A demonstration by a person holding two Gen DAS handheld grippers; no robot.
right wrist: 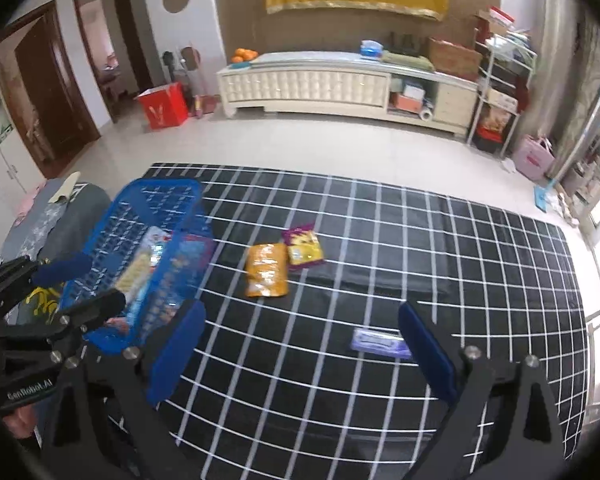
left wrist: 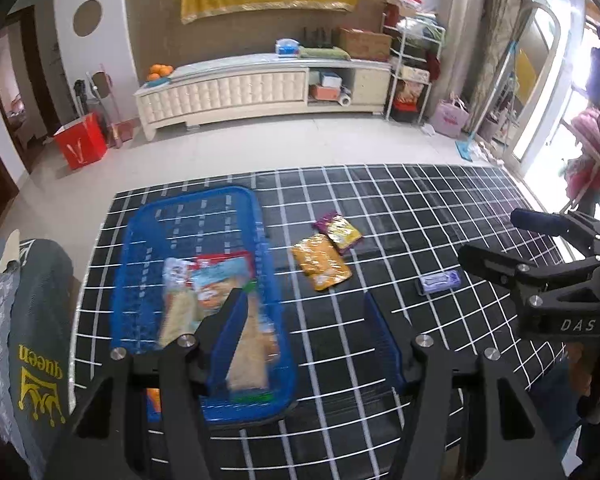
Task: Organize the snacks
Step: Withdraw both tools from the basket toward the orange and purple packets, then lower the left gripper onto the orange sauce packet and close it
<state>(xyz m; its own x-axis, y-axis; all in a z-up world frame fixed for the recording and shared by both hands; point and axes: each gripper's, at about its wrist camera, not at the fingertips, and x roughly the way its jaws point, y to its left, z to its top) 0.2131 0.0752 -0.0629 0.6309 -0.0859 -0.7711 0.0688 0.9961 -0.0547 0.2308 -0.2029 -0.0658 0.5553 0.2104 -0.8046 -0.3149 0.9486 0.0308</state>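
With both claws apart and empty, I see the basket (left wrist: 148, 240) under my left claw (left wrist: 304, 316); the purple pack (right wrist: 380, 343) lies by my right claw (right wrist: 300, 344).

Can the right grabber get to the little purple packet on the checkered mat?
Probably yes. The right gripper is open and empty, and the little purple packet lies flat on the mat beside its right finger, with nothing on top or in between.
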